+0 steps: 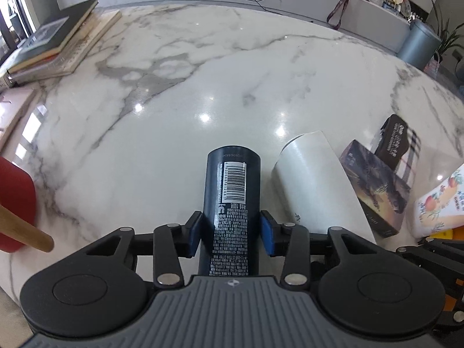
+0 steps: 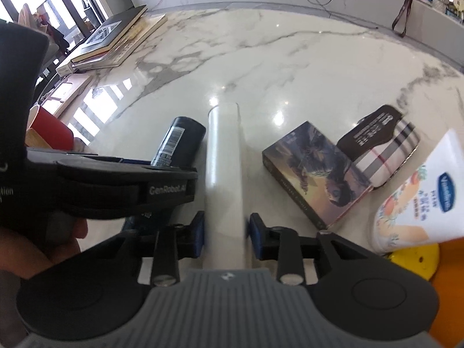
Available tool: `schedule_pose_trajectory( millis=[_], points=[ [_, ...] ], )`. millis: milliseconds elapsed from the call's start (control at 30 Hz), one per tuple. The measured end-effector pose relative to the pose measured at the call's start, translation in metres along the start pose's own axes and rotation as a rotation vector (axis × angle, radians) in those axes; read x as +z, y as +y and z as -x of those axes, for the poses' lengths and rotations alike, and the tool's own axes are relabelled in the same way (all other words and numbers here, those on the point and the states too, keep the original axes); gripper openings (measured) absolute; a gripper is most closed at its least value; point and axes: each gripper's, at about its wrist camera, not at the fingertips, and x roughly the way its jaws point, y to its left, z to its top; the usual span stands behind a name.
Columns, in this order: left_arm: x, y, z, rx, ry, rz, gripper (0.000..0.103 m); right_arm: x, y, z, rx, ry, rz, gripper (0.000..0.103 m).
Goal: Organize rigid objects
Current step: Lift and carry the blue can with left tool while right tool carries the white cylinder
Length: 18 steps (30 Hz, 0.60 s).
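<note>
Dark cylindrical tube point(image 1: 232, 203) and white tube point(image 2: 224, 168), side by side on the marble table point(image 1: 174, 92).
Left gripper point(image 1: 231, 230) clamps the dark one, right gripper point(image 2: 226, 233) the white; keep both parallel, clear of the picture box point(image 2: 313, 171).

We count two tubes on the desk point(image 1: 203, 92): one dark tube point(image 1: 232, 191) and one white tube point(image 1: 313, 185). Beside them lie two boxes, one illustrated box point(image 1: 374, 191) and one plaid box point(image 1: 400, 145), plus one lotion bottle point(image 2: 420, 191). A stack of books point(image 1: 49, 43) sits apart, at least three.
</note>
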Motion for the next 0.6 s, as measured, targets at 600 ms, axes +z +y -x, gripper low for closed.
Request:
schedule_pose_trajectory(
  millis=[600],
  points=[
    [-0.011,-0.004,0.042,-0.136,0.015,0.034,0.046,-0.021,-0.019,0.050,0.004,-0.054,-0.035,0.028]
  ],
)
